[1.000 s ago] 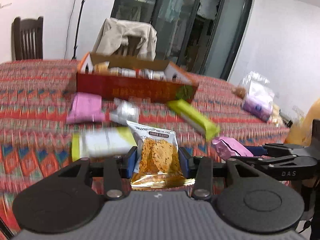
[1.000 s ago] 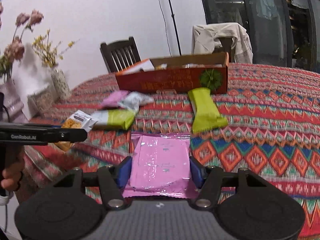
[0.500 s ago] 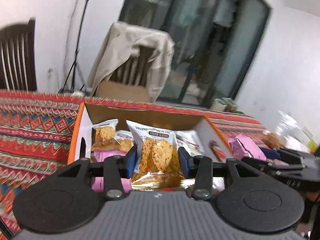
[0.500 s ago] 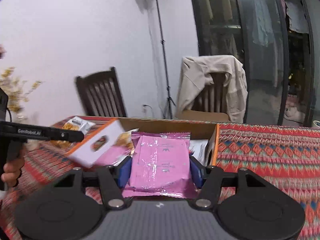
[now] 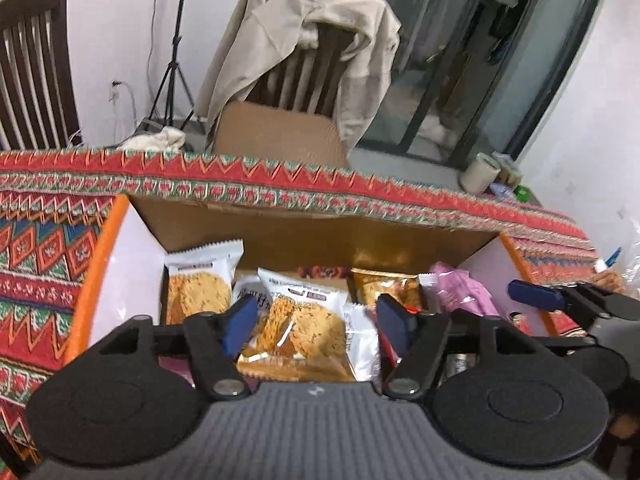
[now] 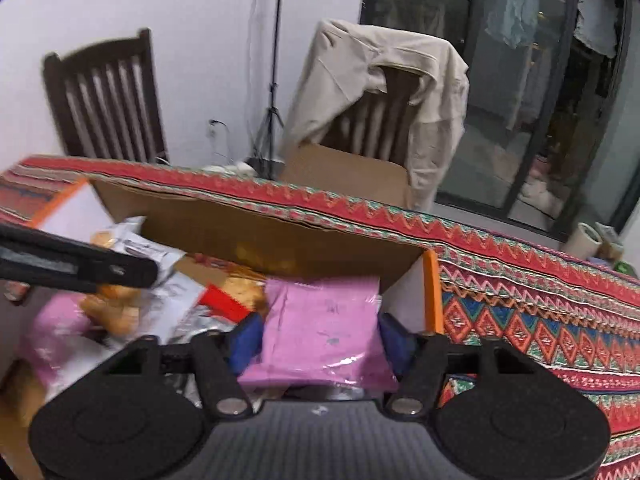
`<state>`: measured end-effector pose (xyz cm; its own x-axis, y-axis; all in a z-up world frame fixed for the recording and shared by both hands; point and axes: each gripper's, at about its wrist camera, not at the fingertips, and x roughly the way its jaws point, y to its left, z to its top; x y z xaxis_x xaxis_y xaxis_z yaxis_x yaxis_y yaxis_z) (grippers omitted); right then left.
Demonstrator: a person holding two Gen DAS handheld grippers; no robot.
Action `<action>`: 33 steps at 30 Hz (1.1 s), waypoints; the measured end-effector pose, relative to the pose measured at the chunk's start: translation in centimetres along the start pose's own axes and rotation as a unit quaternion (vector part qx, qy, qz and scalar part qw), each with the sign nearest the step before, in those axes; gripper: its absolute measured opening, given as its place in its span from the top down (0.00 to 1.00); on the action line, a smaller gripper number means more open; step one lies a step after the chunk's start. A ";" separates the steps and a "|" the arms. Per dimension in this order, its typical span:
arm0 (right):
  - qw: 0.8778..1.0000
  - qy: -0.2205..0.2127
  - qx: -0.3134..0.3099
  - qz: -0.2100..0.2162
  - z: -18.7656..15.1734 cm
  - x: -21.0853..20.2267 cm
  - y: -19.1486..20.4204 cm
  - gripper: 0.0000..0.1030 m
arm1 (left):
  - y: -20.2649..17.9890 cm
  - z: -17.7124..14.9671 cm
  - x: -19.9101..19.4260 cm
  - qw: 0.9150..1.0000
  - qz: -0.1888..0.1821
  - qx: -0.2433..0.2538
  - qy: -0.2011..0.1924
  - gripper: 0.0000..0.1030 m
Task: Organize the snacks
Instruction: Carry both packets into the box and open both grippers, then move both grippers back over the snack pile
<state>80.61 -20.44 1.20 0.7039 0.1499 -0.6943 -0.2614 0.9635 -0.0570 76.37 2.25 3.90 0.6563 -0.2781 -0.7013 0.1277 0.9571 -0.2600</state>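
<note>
I see cracker packet (image 5: 298, 330), white top, gold bottom, lying flat between left tool's (image 5: 316, 322) spread blue pads, clear of both, inside cardboard box (image 5: 320, 236). Pink packet (image 6: 320, 330) flat between right tool's (image 6: 320, 338) pads, gaps either side, near box's right wall. Second cracker packet (image 5: 198, 284) leans left of left tool.

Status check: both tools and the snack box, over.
Left tool open, just released cracker packet into box. Right tool open, pink packet dropped in. Nothing blocking.
</note>
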 end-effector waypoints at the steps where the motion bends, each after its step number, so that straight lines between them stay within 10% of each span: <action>1: 1.000 -0.001 0.002 -0.003 0.1 0.1 0.0 0.31 | 0.2 0.0 -0.5 1.000 -0.003 0.005 -0.002 0.33; 14: 0.997 -0.071 -0.019 0.024 -0.2 -9.4 -0.6 0.18 | 0.2 -3.2 -13.0 0.997 0.022 0.055 -0.054 0.20; 24: 0.986 -0.150 -0.036 0.060 -9.8 -25.3 -1.8 0.11 | -0.9 -15.1 -29.3 0.977 0.045 0.093 -0.186 0.02; 33: 0.972 -0.216 -0.025 0.090 -21.2 -35.4 -0.5 0.01 | -4.1 -28.4 -35.0 0.964 0.074 0.124 -0.225 0.00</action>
<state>41.81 -30.98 10.64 0.8527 0.4039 -0.3314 -0.4299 0.9029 -0.0059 31.74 5.70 10.61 0.9301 -0.1274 -0.3445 0.1454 0.9890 0.0266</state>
